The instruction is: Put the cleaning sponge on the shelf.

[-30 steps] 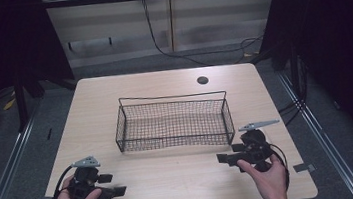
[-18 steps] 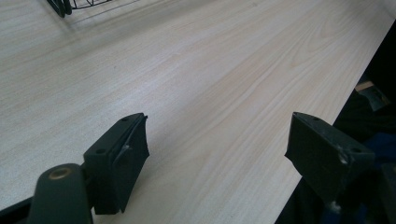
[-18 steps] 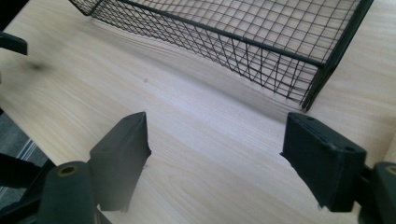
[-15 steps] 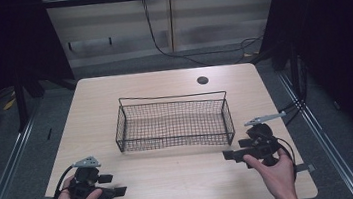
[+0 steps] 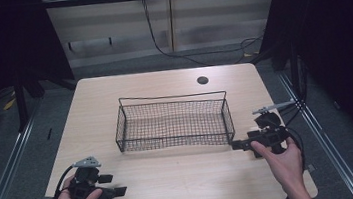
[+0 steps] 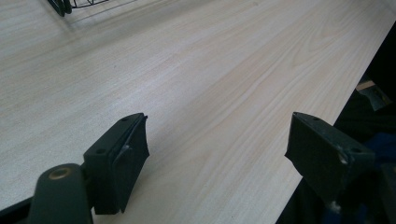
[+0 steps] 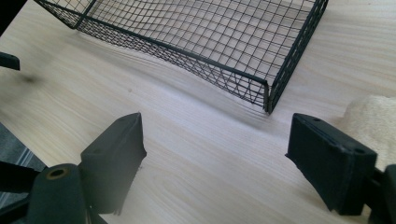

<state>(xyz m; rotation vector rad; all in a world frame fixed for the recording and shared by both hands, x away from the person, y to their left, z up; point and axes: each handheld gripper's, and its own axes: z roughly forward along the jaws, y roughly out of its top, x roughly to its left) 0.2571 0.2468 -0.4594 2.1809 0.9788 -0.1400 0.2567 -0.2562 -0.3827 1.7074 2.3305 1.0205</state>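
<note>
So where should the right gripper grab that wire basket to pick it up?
Probably the top rim wire of the basket at its right end, the side nearest the right gripper. That rim is a thin bar that open jaws can close around, one jaw inside and one outside. Come from above and the right. The gripper's jaws have just been opening, with nothing between them, beside the basket's near right corner.

Bench (image 5: 174, 185): pale wood-grain top, rounded corners, centre of frame.
Round hole (image 5: 202, 80): dark, set in the bench top, upper right of centre.
Cable (image 5: 156, 39): black, hangs down the wall panels (image 5: 111, 31), then trails right across the grey floor (image 5: 110, 69).
Rails (image 5: 6, 169): metal, on the floor along both sides of the bench.
</note>
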